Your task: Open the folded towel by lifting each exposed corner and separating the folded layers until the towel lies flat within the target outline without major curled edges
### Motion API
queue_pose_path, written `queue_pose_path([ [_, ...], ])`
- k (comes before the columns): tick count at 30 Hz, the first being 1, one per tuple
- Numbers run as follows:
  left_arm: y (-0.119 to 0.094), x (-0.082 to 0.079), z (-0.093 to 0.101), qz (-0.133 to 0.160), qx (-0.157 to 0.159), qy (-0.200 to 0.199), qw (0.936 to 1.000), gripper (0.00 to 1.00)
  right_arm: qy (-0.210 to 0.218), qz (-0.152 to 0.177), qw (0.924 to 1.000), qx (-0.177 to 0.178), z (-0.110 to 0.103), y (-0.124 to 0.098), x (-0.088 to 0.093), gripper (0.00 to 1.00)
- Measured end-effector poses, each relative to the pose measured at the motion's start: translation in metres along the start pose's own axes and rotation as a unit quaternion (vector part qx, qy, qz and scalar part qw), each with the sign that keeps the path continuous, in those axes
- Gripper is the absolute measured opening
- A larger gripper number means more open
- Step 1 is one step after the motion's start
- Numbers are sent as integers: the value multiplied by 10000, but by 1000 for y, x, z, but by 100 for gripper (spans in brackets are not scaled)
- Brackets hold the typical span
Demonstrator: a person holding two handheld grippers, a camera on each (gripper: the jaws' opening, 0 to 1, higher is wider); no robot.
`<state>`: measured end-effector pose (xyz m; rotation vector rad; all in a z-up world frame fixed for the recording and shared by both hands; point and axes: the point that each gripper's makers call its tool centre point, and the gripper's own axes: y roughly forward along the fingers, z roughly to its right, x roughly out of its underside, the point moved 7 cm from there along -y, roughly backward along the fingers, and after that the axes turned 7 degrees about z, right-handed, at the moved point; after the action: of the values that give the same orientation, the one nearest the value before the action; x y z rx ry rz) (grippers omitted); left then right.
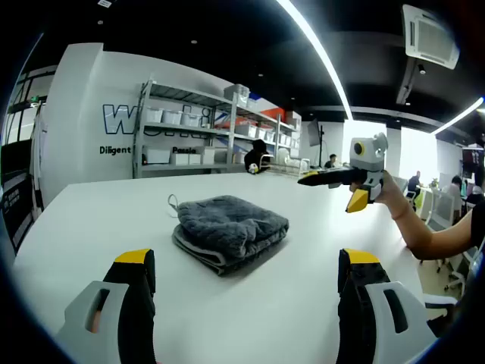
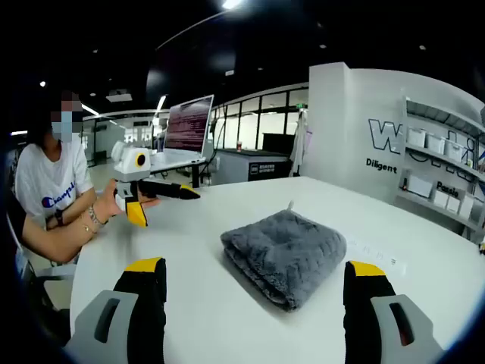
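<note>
A grey towel (image 1: 231,231) (image 2: 284,254) lies folded in a thick square on the white table (image 1: 98,227), with a small loop tag at one corner. My left gripper (image 1: 248,256) hovers near the table's edge, open, yellow-tipped jaws wide apart, the towel just beyond them. My right gripper (image 2: 255,267) is also open, and the towel lies ahead between its jaws. Each gripper appears side-on in the other view, held in a hand above the table beside the towel: the right gripper (image 1: 307,180) and the left gripper (image 2: 189,193). Neither touches the towel.
A person in a white T-shirt (image 2: 49,186) sits at the table's edge. Metal shelves with white bins (image 1: 189,129) stand against the wall beyond the table. A monitor (image 2: 186,125) and desks are behind. Bare tabletop (image 2: 189,250) surrounds the towel.
</note>
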<state>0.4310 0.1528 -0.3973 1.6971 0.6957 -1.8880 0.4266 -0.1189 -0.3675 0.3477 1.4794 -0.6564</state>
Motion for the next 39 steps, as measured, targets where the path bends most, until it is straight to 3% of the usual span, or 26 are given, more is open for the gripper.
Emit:
queue_pose_path([
  [10,-1,0,1,2,64,-12,10000,99,-157,-19,9999,39,6,12,-14,100],
  [24,-1,0,0,-22,23,10,10000,99,248,68,9995,200,23,3,12,100],
  [39,0,0,0,-36,6,19,10000,99,224,129,9996,118,14,2,7,100],
])
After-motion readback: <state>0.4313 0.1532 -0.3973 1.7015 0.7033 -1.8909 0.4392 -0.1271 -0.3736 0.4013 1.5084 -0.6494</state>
